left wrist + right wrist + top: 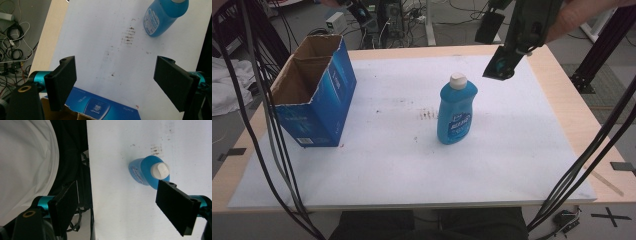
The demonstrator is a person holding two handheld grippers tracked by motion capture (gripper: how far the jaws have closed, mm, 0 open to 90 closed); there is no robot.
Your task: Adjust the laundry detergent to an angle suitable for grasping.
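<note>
- The open blue box [314, 90] is stood left of the bottle, well apart; nothing is seen packed (interior partly hidden).
- The blue bottle [456, 111] is stood upright, untouched.
- The right gripper [501, 66] is held above it, jaws spread.
- The left gripper [115, 81], above the box, is likewise spread, empty.
</note>
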